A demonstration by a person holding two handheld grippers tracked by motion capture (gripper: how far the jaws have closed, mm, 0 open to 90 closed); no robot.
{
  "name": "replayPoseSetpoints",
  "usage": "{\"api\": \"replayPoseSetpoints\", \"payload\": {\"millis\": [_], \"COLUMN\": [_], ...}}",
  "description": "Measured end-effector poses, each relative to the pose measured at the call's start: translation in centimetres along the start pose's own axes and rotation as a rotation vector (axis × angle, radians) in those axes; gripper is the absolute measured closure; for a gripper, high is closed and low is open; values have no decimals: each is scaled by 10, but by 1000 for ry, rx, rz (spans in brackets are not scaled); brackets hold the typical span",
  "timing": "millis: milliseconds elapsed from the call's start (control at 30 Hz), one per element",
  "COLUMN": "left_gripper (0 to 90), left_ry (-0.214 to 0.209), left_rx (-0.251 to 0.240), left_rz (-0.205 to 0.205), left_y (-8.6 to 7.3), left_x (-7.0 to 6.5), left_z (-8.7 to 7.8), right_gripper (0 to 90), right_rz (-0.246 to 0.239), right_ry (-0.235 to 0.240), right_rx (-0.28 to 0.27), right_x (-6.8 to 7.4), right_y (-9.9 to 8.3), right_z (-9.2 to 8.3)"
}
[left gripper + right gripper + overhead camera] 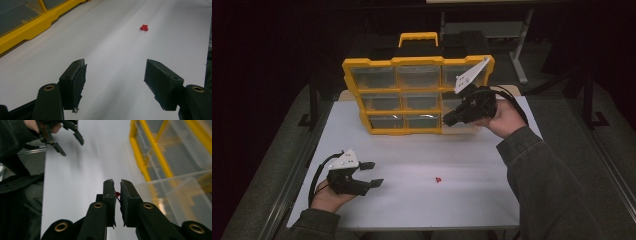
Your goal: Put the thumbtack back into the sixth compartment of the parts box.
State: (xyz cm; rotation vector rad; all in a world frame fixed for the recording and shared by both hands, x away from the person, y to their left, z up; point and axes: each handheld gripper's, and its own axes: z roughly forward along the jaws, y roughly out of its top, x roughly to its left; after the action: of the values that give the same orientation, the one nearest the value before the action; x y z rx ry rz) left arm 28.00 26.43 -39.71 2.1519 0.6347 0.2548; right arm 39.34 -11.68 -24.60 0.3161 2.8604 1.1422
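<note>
The left gripper [371, 174] is at the near left part of the white desk [422, 200], far from the yellow box [418, 95]. A hand [329, 197] holds it from behind. Its jaws are spread wide and nothing is between them. In the left gripper view they point along the desk toward a little bunch of red pins [144, 28].

The red pins [438, 179] lie on the bare desk, in front of the yellow box and well apart from it. They are to the right of the left gripper and not touching it.

Farther back, the right gripper [451, 119] is up in the air, right in front of the yellow box, near its lower right corner. The right hand [502, 120] holds it. Its jaws are pressed almost together. In the right gripper view they pinch one small red pin [117, 194] between them.

The yellow box stands at the far edge of the desk. It has clear little drawers [417, 76] in rows and a yellow handle [418, 36] on top.
</note>
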Motion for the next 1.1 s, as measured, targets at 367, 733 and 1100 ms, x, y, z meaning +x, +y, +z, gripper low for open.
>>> {"api": "replayPoseSetpoints", "payload": {"millis": [367,733,1100], "left_gripper": [332,325,319], "left_ry": [1,2,1], "left_rx": [5,5,9], "left_rz": [4,-2,3], "left_y": [0,0,0], "left_x": [0,0,0], "left_z": [1,0,0], "right_gripper": [818,818,813], "right_rz": [72,144,155], "right_ry": [-50,-101,-134], "right_rx": [6,6,64], "right_x": [-20,-40,-50], "right_y": [-2,-12,-20], "right_z": [-17,-22,-9]}}
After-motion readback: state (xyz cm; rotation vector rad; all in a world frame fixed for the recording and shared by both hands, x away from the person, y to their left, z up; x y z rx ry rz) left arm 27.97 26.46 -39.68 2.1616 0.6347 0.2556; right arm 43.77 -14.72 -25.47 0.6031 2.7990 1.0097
